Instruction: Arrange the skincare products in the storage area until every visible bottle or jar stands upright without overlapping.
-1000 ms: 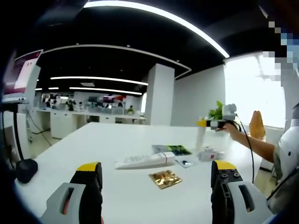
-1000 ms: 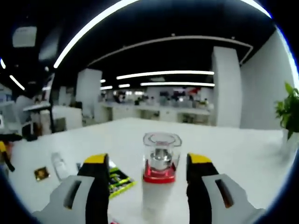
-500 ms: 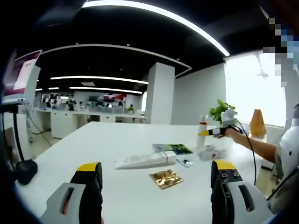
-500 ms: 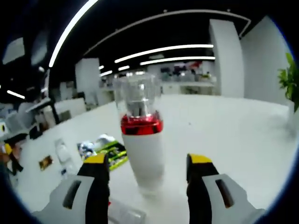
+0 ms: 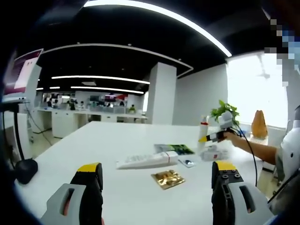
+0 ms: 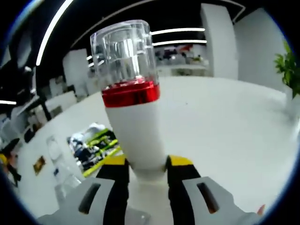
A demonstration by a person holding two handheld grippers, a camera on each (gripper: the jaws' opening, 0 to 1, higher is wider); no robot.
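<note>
A white bottle (image 6: 133, 126) with a red band and a clear cap stands upright on the white table (image 6: 225, 122); my right gripper (image 6: 145, 169) is shut on its base. In the left gripper view the same bottle (image 5: 203, 125) stands far right, with the right gripper (image 5: 211, 137) at it, held by a person's hand. My left gripper (image 5: 157, 190) hovers open over the table's near side with nothing between its jaws. A white tube (image 5: 146, 161) lies flat ahead of it. A clear container (image 5: 210, 153) sits below the bottle.
A gold sachet (image 5: 167, 179), a green packet (image 5: 172, 149) and a small flat item (image 5: 187, 163) lie mid-table. The green packet (image 6: 96, 144) and a clear item (image 6: 57, 149) lie left of the bottle. A potted plant (image 5: 224, 110) stands behind.
My right gripper has closed its jaws on the bottle's base and come in closer and lower. The left gripper has stayed open and still.
</note>
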